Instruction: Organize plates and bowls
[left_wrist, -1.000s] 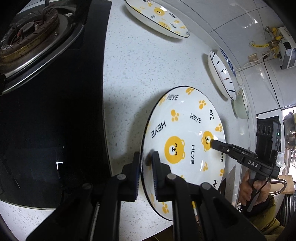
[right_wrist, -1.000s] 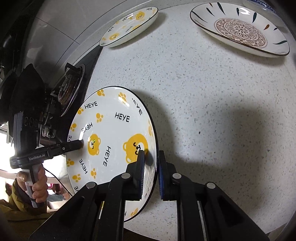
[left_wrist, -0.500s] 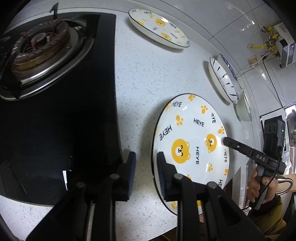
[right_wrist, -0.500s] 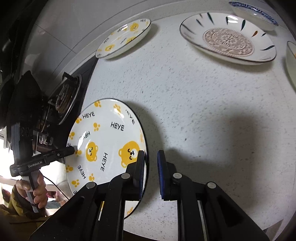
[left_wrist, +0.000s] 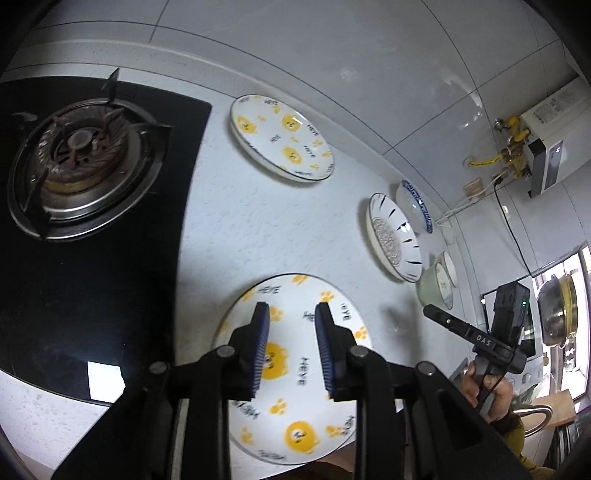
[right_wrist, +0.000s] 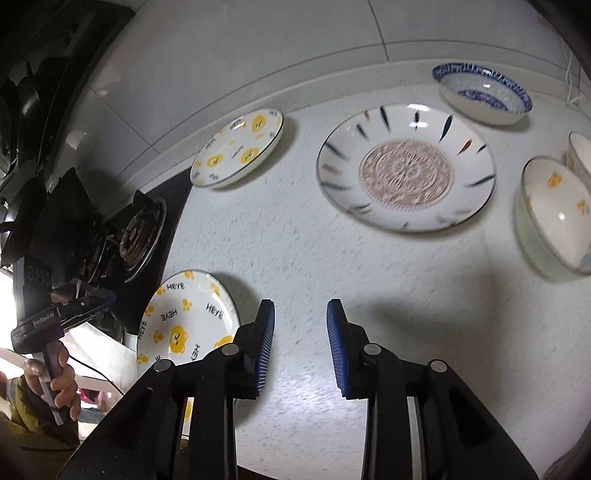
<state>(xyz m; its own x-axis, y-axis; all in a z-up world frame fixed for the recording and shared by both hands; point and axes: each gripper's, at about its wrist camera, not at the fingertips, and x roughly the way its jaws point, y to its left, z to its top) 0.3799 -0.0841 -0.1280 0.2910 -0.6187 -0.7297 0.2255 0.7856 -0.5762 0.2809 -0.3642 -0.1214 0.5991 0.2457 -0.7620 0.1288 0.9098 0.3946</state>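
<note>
While bear plate (left_wrist: 295, 373) lies flat, bowls (right_wrist: 550, 218) sit empty.

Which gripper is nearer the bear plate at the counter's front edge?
Left. The left gripper hangs open right above the near bear plate. The right gripper, jaws opening and empty, is off to that plate's side over bare counter.

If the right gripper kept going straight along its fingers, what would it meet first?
Probably bare countertop. The right gripper, its jaws opening and empty, points between the near bear plate and the mandala plate; depth is uncertain.
</note>
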